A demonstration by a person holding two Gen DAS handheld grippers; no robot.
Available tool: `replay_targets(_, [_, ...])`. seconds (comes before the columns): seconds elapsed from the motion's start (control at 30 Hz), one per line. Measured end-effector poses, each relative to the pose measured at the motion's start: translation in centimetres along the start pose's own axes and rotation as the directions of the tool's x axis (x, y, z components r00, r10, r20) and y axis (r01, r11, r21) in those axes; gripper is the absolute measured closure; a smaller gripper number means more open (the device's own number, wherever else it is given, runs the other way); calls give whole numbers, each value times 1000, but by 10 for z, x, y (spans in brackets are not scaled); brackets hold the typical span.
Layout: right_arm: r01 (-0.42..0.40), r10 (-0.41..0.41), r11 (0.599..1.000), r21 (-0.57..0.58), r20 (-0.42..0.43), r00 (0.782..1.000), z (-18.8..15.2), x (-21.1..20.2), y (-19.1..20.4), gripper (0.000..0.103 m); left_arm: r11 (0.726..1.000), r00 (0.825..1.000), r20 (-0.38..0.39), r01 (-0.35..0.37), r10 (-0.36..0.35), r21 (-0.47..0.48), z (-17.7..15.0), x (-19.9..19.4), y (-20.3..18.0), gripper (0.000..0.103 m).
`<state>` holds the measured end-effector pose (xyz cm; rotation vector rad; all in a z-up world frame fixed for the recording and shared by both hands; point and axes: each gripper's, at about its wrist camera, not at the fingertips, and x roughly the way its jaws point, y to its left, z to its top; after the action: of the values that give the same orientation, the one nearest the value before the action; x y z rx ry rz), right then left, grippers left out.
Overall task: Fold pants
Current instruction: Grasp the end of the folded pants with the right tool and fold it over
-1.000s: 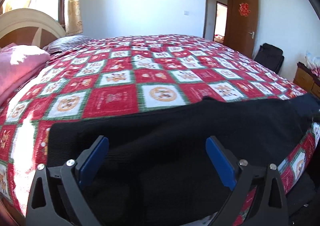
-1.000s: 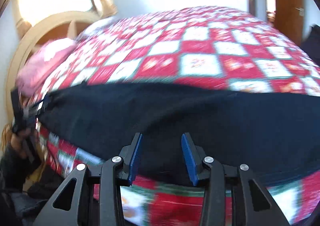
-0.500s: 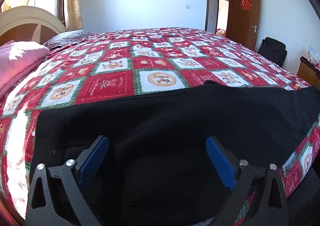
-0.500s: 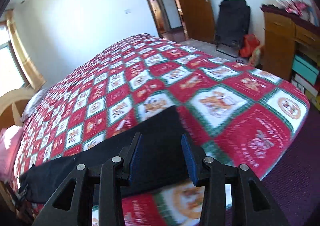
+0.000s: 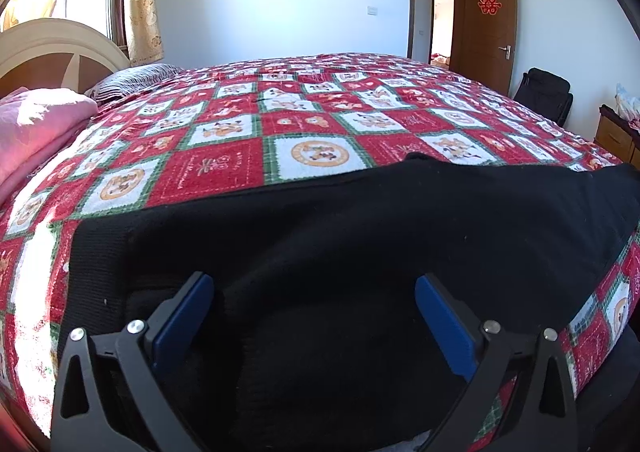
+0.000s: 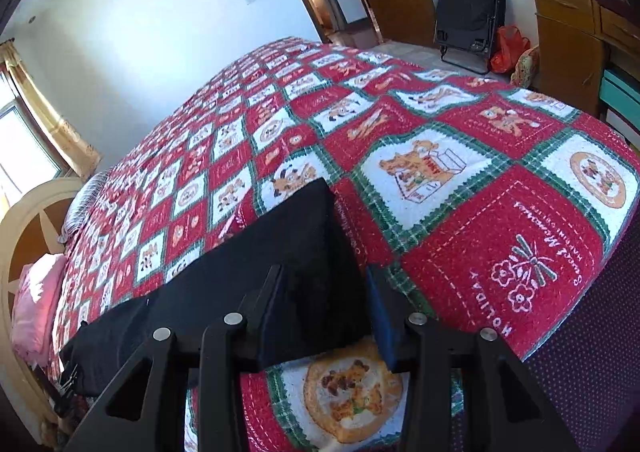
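Ahead of your left tongs point(image 5: 314, 314) lies one pair of black pants point(image 5: 360, 244), spread flat along the near edge of the bed point(image 5: 224, 167), its long axis running across your view from left to right. These tongs stand wide over the cloth with nothing pinched between their blue pads. Beyond them the red checked quilt is bare up to two pillows at the far left: one pink pillow point(image 5: 36, 123) and one striped pillow point(image 5: 132, 77). Your right tongs point(image 6: 324, 304) stand narrower at the other end of the pants point(image 6: 248, 272); the cloth's corner lies between the fingers, but you cannot tell whether the pads press it. Past them stand a black folding chair point(image 6: 468, 7) and a wooden dresser point(image 6: 568, 31).
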<state>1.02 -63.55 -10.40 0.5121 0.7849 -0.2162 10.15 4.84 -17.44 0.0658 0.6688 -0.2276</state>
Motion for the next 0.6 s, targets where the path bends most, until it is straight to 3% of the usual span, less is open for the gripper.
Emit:
replay_targets(0.13, [-37, 36, 999, 32, 31, 999, -2, 4, -7, 61, 1000, 1000, 0, -1, 1, -1, 0, 0, 0, 0])
replay_targets(0.23, [-22, 21, 1000, 20, 32, 999, -3, 3, -4, 67, 1000, 1000, -1, 1, -1, -1, 0, 0, 0, 0])
replay_targets(0.3, [-43, 41, 998, 41, 39, 998, -3, 0, -7, 81, 1000, 1000, 0, 0, 0, -1, 0, 0, 0, 0])
replay_targets(0.37, [-101, 98, 992, 78, 45, 994, -4, -1, -10, 87, 1000, 1000, 0, 1, -1, 1, -1, 0, 0, 0])
replay_targets(0.6, [-95, 92, 995, 23, 118, 989, -4, -19, 16, 89, 1000, 1000, 4, 6, -6, 9, -2, -1, 0, 0])
